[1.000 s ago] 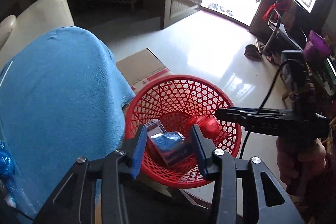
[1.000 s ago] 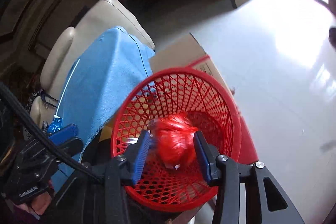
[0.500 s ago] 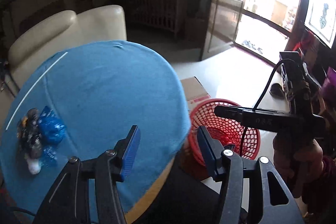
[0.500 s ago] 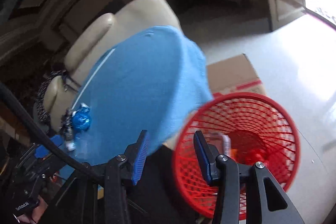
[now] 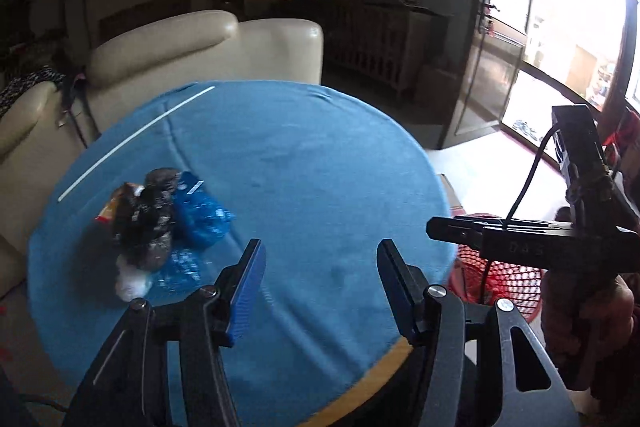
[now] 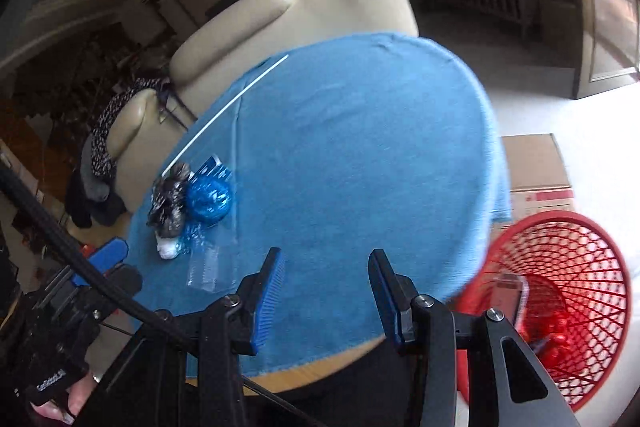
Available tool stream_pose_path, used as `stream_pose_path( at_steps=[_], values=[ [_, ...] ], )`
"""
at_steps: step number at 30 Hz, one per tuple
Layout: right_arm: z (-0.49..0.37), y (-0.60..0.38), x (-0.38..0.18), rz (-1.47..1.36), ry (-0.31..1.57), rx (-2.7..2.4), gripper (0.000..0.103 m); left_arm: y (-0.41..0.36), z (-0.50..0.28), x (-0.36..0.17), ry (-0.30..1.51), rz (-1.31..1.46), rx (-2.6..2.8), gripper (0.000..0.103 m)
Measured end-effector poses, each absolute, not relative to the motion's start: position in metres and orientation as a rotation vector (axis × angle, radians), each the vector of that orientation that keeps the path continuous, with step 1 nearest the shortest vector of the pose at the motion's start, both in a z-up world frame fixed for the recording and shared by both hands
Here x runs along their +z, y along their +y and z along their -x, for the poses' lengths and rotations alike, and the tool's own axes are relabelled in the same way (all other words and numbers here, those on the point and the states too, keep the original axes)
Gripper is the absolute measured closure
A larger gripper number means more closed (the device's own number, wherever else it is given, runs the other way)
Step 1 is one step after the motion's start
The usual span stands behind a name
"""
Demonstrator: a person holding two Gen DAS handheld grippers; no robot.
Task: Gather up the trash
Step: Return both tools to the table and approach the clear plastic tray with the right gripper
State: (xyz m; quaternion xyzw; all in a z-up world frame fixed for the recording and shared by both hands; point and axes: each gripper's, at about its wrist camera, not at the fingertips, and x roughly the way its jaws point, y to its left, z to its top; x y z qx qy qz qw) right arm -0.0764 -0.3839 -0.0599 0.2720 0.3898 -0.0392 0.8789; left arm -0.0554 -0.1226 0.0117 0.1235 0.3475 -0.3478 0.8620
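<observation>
A pile of trash lies on the left of the round blue-covered table (image 5: 304,187): a dark crumpled wrapper (image 5: 146,219), a blue crumpled wrapper (image 5: 202,215) and a white wad (image 5: 130,287). The right wrist view shows the same dark wrapper (image 6: 170,201), blue wrapper (image 6: 210,201) and a clear plastic piece (image 6: 204,269). A red mesh basket (image 6: 580,267) stands on the floor right of the table, with red trash (image 6: 554,331) and a carton inside. My left gripper (image 5: 318,277) is open and empty above the table. My right gripper (image 6: 326,285) is open and empty over the table's near edge.
A cream leather sofa (image 5: 192,47) stands behind the table. A cardboard box (image 6: 536,167) sits on the floor by the basket. A white stick (image 5: 136,143) lies on the cloth. A glass door (image 5: 516,75) is at the right.
Both grippers dropped their trash into the red basket, opened, and swung left from the basket to over the table. The trash pile has come into view.
</observation>
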Motion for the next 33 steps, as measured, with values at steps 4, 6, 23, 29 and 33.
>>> stream_pose_path(
  at_steps=[4, 6, 23, 29, 33],
  values=[
    [0.047, -0.360, -0.061, -0.530, 0.842, -0.039, 0.056, -0.092, 0.036, 0.012, 0.723, -0.226, -0.661, 0.044],
    [0.033, -0.347, -0.059, -0.512, 0.847, -0.014, 0.056, -0.076, 0.026, 0.012, 0.731, -0.199, -0.625, 0.044],
    [-0.022, -0.273, -0.059, -0.451, 0.902, 0.142, 0.053, 0.083, -0.048, -0.026, 0.850, -0.013, -0.254, 0.040],
    [-0.034, -0.258, -0.074, -0.446, 0.953, 0.186, 0.053, 0.081, -0.057, -0.047, 0.913, 0.016, -0.278, 0.040],
    [-0.043, -0.246, -0.074, -0.431, 0.961, 0.230, 0.052, 0.082, -0.058, -0.051, 0.916, 0.009, -0.272, 0.040]
  ],
)
